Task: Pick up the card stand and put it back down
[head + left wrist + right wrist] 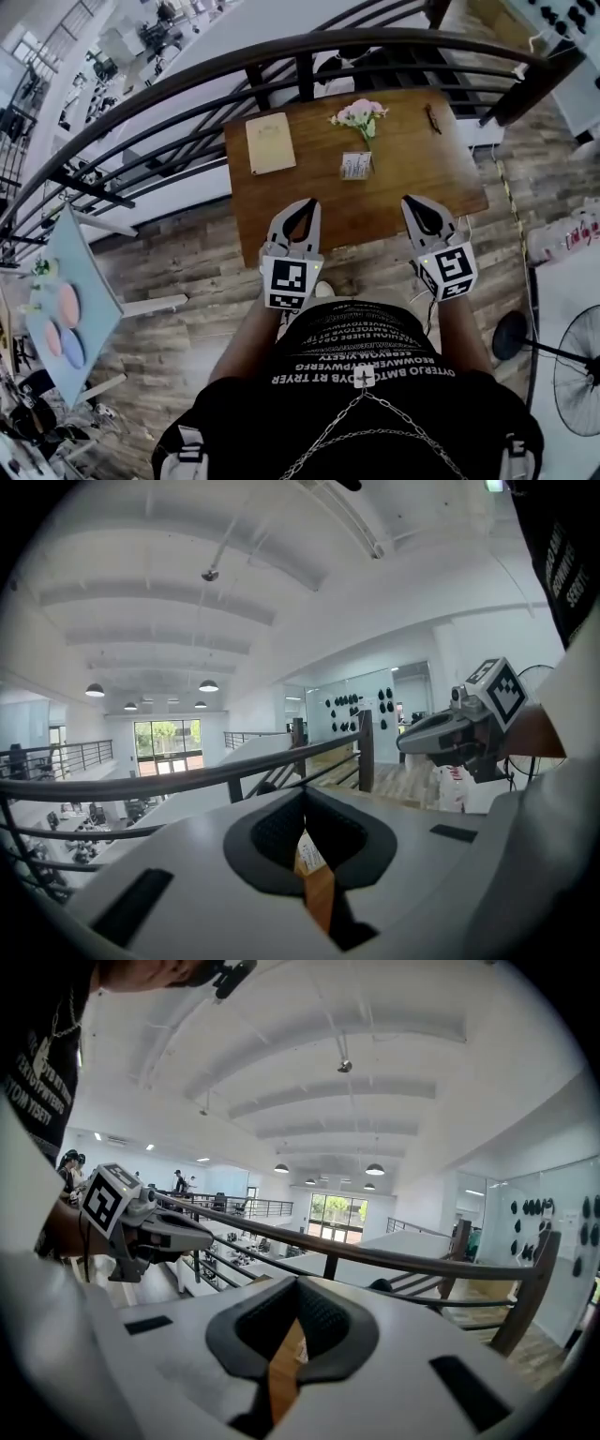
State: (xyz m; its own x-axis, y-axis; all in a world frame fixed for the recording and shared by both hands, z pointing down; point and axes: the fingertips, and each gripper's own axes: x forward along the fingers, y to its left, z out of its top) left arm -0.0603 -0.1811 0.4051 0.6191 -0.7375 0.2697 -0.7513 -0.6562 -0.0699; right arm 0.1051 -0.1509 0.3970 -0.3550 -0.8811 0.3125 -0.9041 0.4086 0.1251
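A small white card stand (356, 166) stands upright near the middle of the brown wooden table (427, 164), just in front of a pink flower bunch. My left gripper (308, 203) hovers over the table's near edge, left of the stand and short of it, jaws shut with nothing between them. My right gripper (412, 202) is level with it on the stand's right, also shut and empty. In the left gripper view the closed jaws (303, 795) leave a slit through which the table and a white scrap show. The right gripper view shows its jaws (298, 1284) shut likewise.
A tan notebook (270, 142) lies at the table's far left, pink flowers (360, 113) at the far middle, a dark pen-like item (432, 118) at the far right. A dark curved railing (187, 86) runs behind the table. A floor fan (576, 369) stands at the right.
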